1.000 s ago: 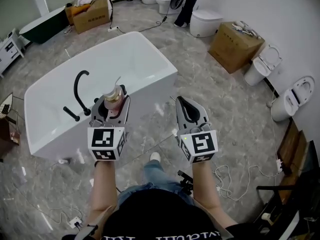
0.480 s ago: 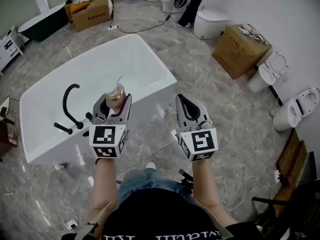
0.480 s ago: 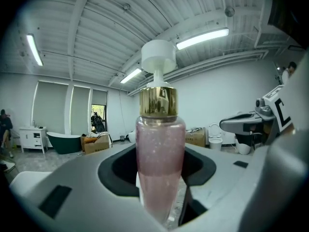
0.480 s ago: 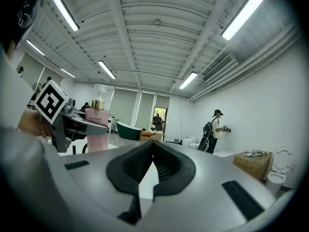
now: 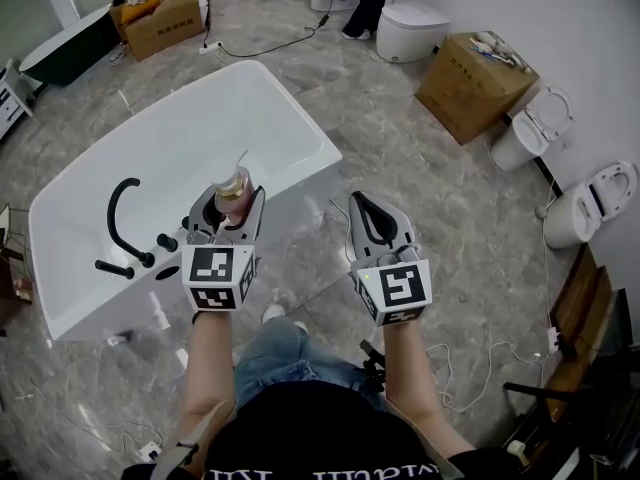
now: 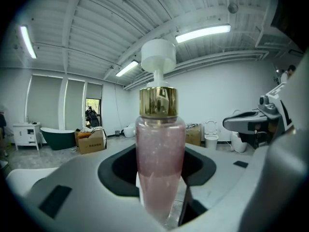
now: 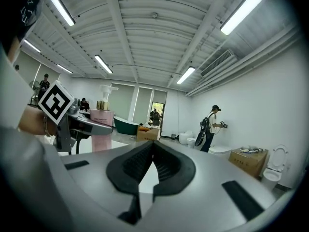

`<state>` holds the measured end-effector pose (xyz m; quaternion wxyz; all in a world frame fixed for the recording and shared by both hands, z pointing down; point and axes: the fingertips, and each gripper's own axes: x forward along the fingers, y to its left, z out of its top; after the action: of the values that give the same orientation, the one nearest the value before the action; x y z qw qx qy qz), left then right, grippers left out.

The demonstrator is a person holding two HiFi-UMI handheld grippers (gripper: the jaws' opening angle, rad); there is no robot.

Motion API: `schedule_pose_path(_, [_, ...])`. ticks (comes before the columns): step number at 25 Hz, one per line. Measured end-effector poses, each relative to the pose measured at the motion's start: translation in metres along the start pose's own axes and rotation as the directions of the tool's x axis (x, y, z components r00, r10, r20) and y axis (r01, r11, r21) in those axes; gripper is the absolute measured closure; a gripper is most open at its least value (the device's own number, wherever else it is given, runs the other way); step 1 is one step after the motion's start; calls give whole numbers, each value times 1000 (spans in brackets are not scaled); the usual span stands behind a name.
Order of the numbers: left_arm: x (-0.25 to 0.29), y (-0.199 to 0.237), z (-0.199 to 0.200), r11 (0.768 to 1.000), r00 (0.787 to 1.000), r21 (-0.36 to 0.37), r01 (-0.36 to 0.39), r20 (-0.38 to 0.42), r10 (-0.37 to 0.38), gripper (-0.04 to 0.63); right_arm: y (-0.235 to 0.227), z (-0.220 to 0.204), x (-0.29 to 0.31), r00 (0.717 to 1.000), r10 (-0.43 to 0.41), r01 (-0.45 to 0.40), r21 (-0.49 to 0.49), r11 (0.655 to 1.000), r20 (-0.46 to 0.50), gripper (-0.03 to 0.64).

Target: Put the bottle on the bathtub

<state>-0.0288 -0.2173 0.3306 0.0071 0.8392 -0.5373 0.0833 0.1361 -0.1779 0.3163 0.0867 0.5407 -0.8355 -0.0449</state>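
White tub (image 5: 200, 128) fills the upper left of the head view, set askew on a grey marble floor (image 5: 400, 168). Its near rim runs from the lower left up to a corner just ahead of the left gripper (image 5: 231, 208). A black faucet (image 5: 118, 218) and knobs (image 5: 165, 240) take the left stretch of that rim, and the stretch between them and the corner is bare. The bottle (image 5: 235, 182) stands upright in the left gripper, over that bare stretch in the picture. The right gripper (image 5: 369, 206) hangs over open floor, apart from the corner. The floor lies free from there to a box (image 5: 470, 83) and toilets (image 5: 520, 138) by the right wall. Cables (image 5: 470, 363) loop at lower right. Each cube (image 5: 215, 278) bears black-and-white square markers. Print on a far box (image 5: 160, 23) is too small to read.

Left gripper view: the fingers (image 6: 58, 190) clamp the bottle's lower body. It has pink liquid, a gold collar and a white pump, and the side facing here is plain pink.

Right gripper view: the fingers (image 7: 130, 166) are closed tip to tip with nothing between them. At left the bottle shows a label band with lettering too small to read. A person (image 7: 211, 124) stands at the far wall.
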Motion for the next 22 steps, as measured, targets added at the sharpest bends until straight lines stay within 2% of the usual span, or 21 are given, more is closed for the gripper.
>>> schedule_pose_path(10, [62,10,-31,999,997,-17,32,-74,-34,377,-12,-36,45,995,16,-13,35,999,-94,601])
schedule_pose_path(16, [100,36,-72,999,990,-42,32,-138,-37,377,-3,-64,89,985,72,-66,45,997,-158,601])
schedule_pose_path(22, [141,63,-124,997,973,-64,42,-223,-55,377,5,-92,135,971,105,-98,44,994,-216,601])
